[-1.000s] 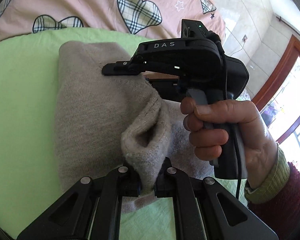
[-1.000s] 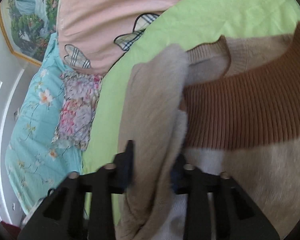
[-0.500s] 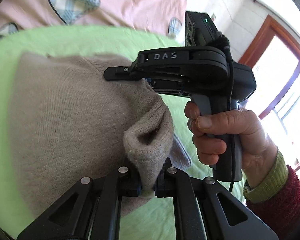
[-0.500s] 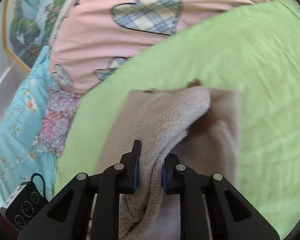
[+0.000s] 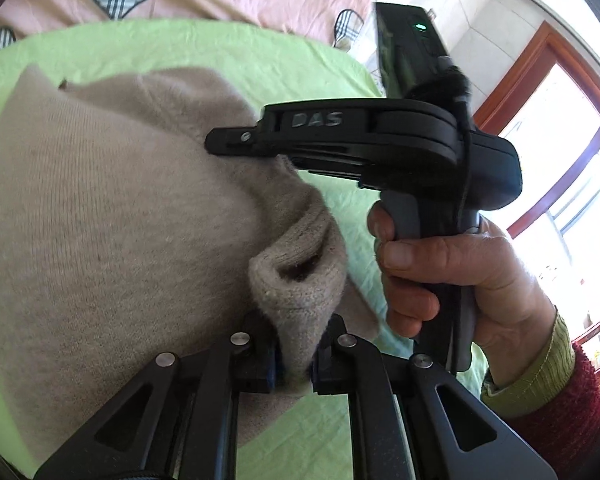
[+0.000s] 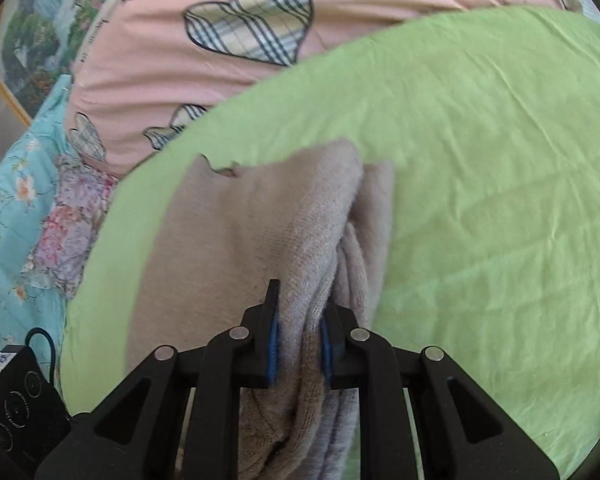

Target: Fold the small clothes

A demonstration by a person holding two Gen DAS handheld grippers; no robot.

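Both the left gripper (image 5: 294, 354) and right gripper (image 6: 299, 346) clamp the beige sweater's (image 5: 100, 220) folded edge; bare green sheet (image 6: 480, 200) lies toward three o'clock.

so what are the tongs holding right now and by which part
Both tongs are shut on the beige sweater. The left tongs pinch a bunched, rolled edge of it; the right tongs pinch a folded ridge of its knit, over the green sheet.

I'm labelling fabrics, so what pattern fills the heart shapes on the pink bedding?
Plaid checks with dark outlines on the pink bedding, clearest in the right wrist view.
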